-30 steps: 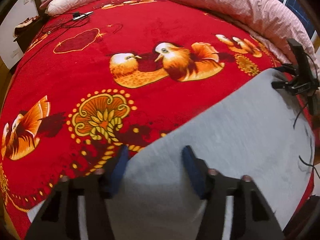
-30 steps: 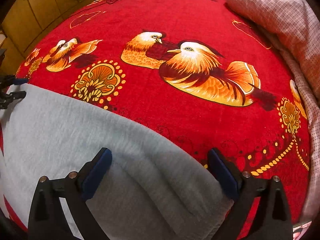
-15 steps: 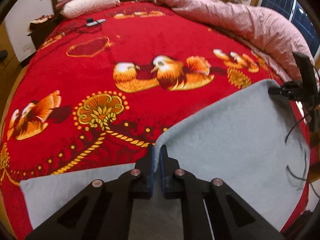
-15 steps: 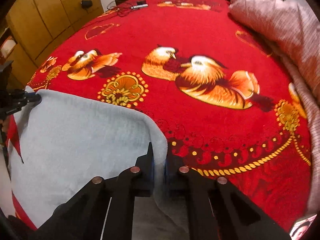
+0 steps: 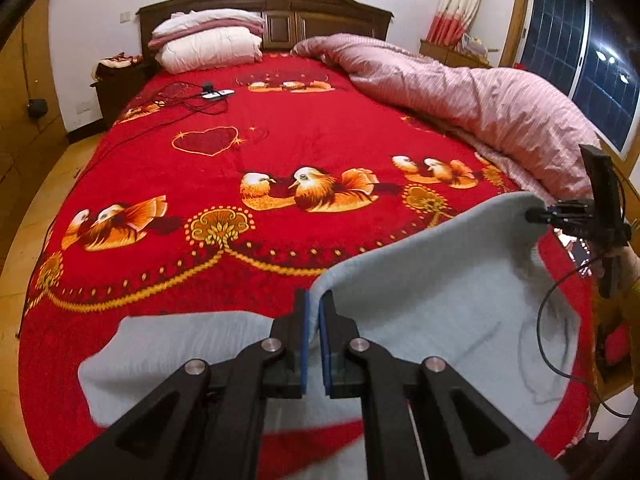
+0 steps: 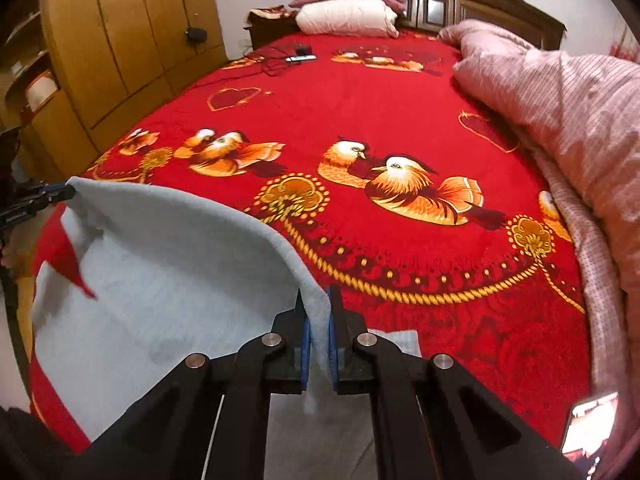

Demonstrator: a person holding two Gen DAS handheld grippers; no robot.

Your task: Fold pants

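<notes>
Pants [image 5: 432, 300] edge lifted higher; left gripper [image 5: 313, 320], right gripper [image 6: 318, 320] clamped on it

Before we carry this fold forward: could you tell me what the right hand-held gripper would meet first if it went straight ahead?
Probably the red bedspread: the right hand-held gripper, shut on the grey pants, has nothing else ahead.

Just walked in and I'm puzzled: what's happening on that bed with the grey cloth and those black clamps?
A person is folding a pair of light grey pants on a bed with a red bedspread, using two hand-held grippers. The left gripper and the right gripper are each clamped on the raised edge of the fabric. That edge is lifted off the bed between them, while the rest of the pants lies on the bedspread. The fold is not yet laid down.
</notes>
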